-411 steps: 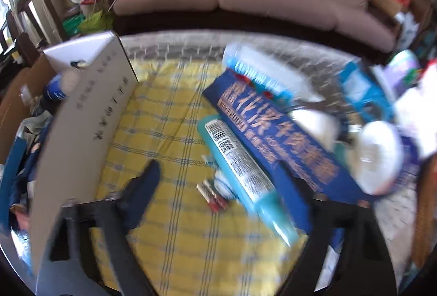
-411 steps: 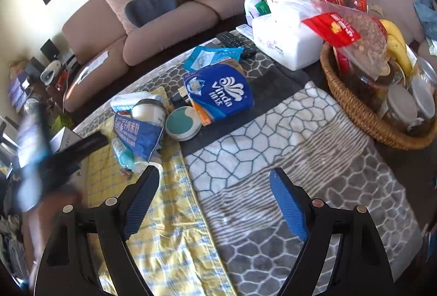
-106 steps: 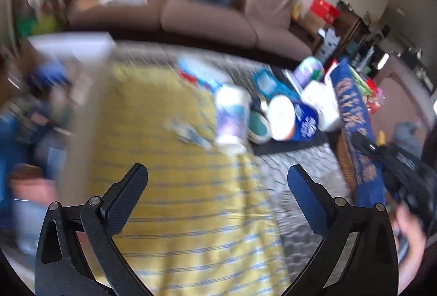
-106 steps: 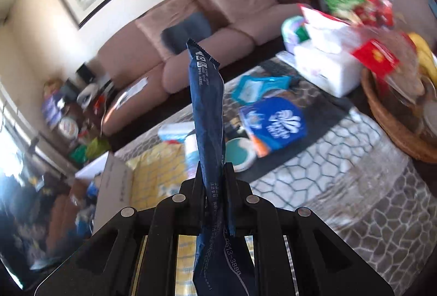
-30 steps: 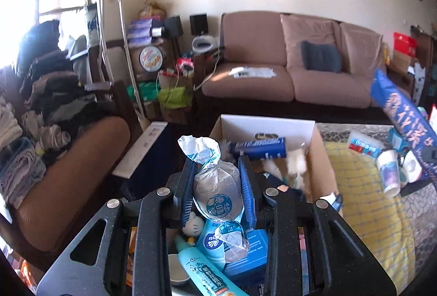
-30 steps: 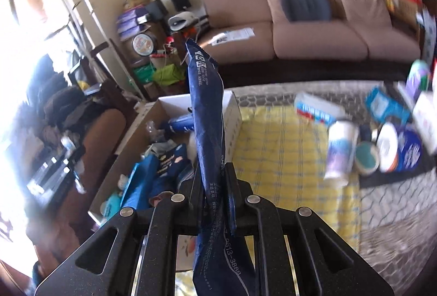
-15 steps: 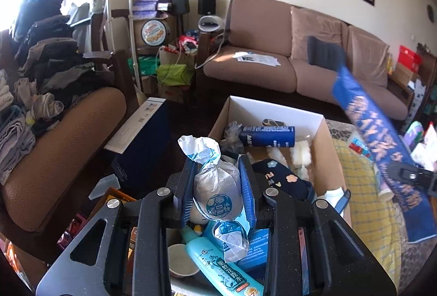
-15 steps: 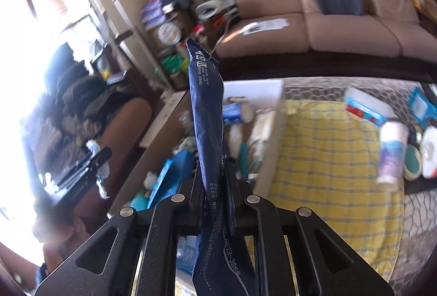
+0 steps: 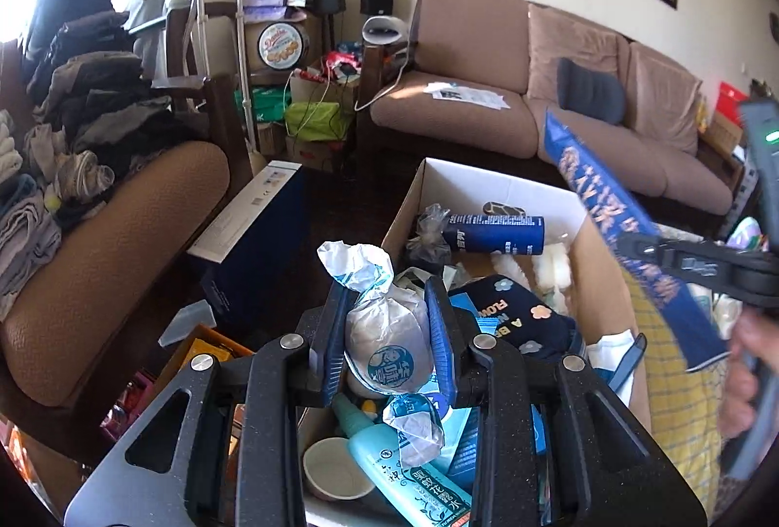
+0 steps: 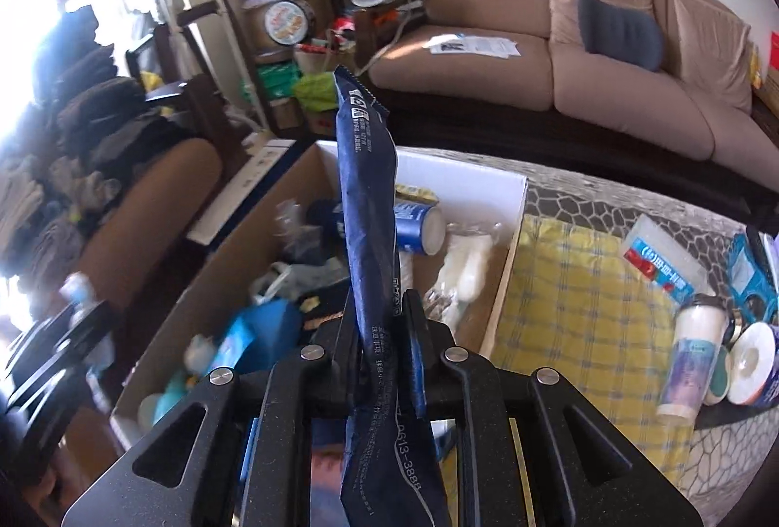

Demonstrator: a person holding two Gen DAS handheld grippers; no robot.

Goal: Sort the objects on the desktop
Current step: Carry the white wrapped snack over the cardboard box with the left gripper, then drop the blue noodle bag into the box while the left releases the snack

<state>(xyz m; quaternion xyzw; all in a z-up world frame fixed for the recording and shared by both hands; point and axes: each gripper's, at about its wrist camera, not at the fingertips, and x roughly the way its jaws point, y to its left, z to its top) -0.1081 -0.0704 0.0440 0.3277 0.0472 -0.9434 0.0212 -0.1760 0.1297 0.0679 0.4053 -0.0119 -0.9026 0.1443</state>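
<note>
Both loads hang over the cardboard box (image 9: 491, 186) for dropping: left claw (image 9: 389, 356) grasping a wrapped paper roll (image 9: 387, 344), right claw (image 10: 384, 332) clenched on a dark blue pouch (image 10: 367, 196).

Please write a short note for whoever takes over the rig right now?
Left claw: shut on a wrapped bun packet, held over the cardboard box.
Right claw: shut on a long blue pouch, also above the box.
Done: bottles and packets already lie in the box.
Left: drop both items in, then clear the cup, the tissue pack and the rest off the table.
</note>
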